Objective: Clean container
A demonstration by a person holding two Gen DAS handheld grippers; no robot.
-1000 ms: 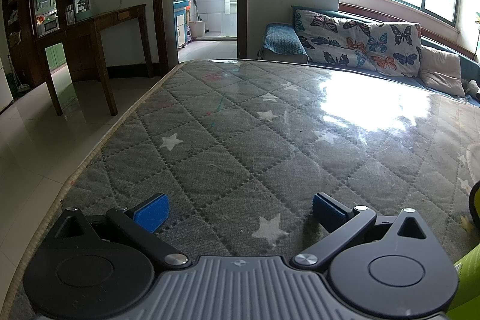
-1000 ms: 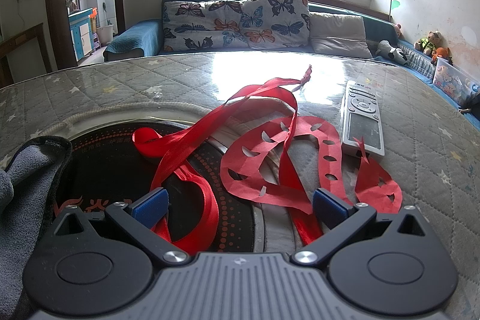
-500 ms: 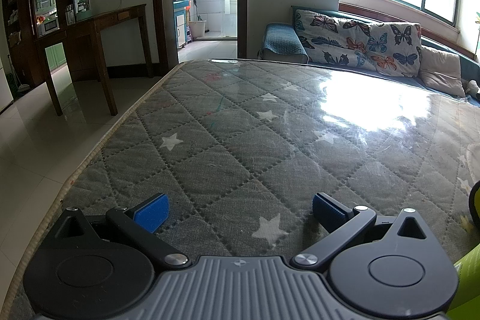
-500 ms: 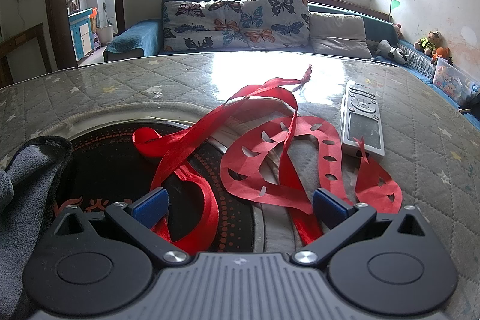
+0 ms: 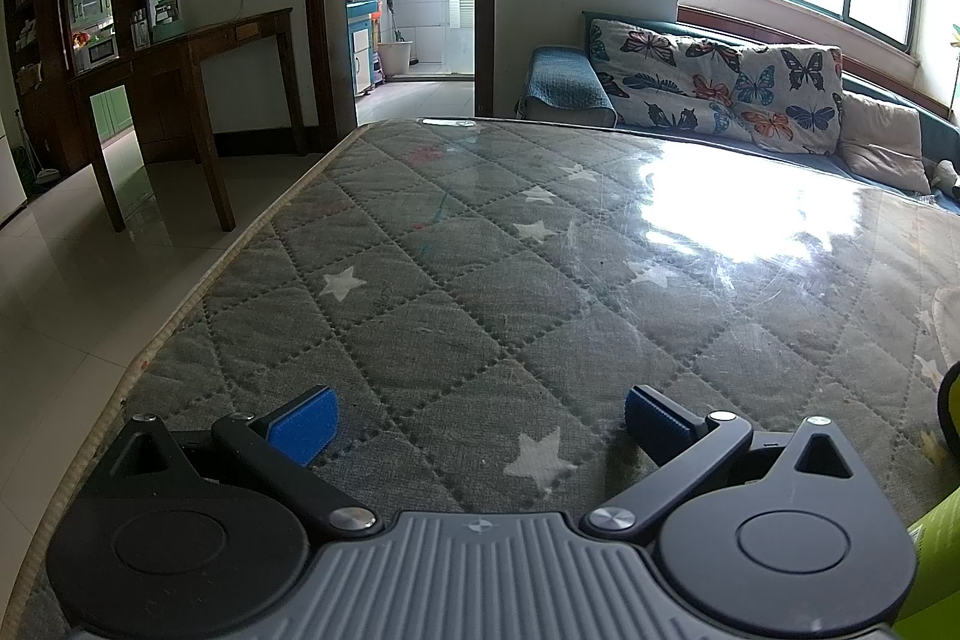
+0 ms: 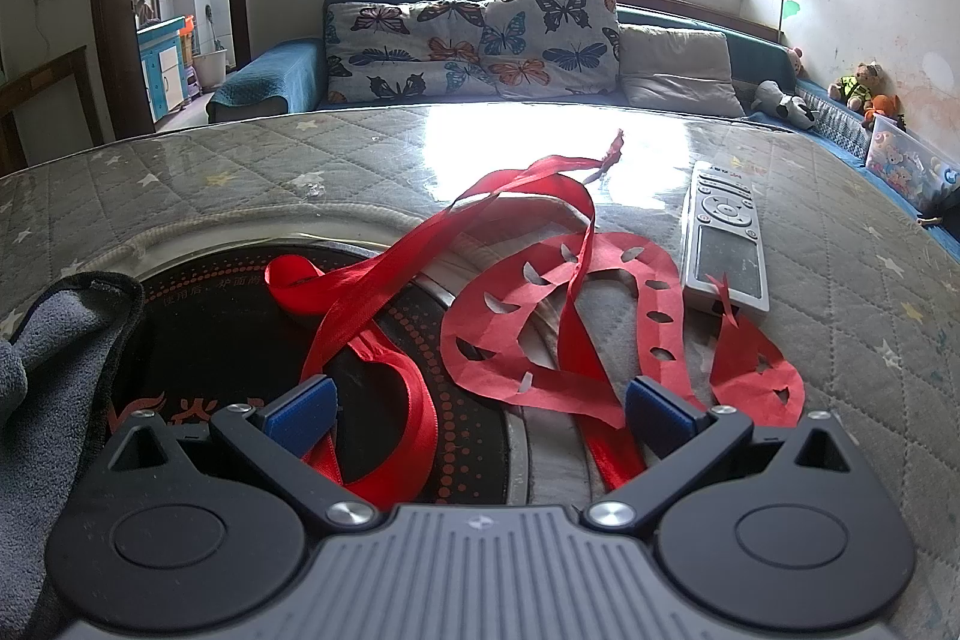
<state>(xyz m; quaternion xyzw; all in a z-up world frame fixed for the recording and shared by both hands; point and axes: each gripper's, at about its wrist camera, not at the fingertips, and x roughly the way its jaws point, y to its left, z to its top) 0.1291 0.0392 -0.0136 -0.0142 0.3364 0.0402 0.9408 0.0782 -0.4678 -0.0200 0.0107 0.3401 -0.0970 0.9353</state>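
Observation:
In the right wrist view a round black dish-like container point(image 6: 228, 334) with a metal rim sits sunk in the quilted table cover. A red ribbon point(image 6: 372, 292) lies across it and trails onto the table, beside a red paper cutout point(image 6: 654, 304). A grey cloth point(image 6: 42, 376) drapes over the container's left edge. My right gripper point(image 6: 480, 415) hovers open just above the ribbon, holding nothing. My left gripper point(image 5: 480, 418) is open over bare quilted table point(image 5: 480, 244), empty.
A grey remote control point(image 6: 723, 238) lies right of the cutout. A yellow-green object point(image 5: 936, 550) shows at the right edge of the left wrist view. The table's left edge point(image 5: 198, 292) drops to a tiled floor. A sofa with butterfly cushions point(image 6: 474, 40) stands behind.

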